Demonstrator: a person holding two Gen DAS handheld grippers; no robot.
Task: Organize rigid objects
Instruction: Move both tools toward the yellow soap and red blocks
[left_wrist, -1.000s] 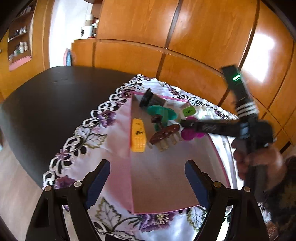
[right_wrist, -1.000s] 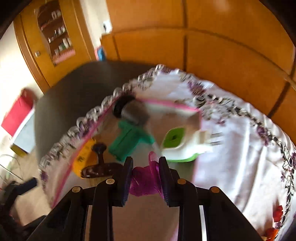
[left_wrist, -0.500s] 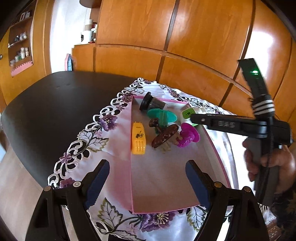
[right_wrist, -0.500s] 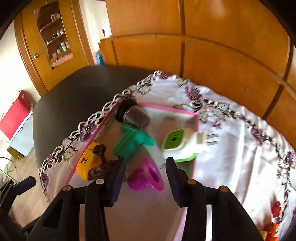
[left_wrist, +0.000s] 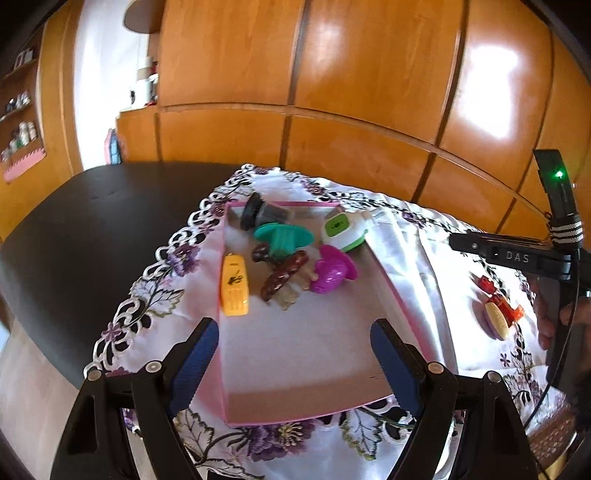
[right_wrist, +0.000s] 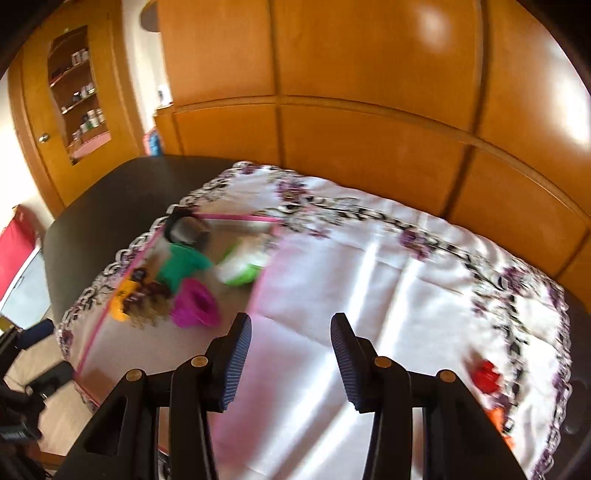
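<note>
a second ago my right gripper (right_wrist: 291, 354) was clamped on the magenta piece (left_wrist: 332, 271); now its jaws stand apart with nothing between them, and it has swung off over the bare cloth (right_wrist: 369, 280). the magenta piece lies in the pink tray (left_wrist: 402, 314), beside the green piece (left_wrist: 282, 236) and the white-green plug (left_wrist: 343, 229). my left gripper (left_wrist: 293, 354) hangs released over the tray's near end, much where it was. the yellow piece (left_wrist: 233, 286) sits by the tray's left wall. the right view is smeared, so the brown bits (left_wrist: 282, 275) are hard to read. red items (left_wrist: 498, 301) lie well apart on the cloth, partly behind my right gripper's body.
</note>
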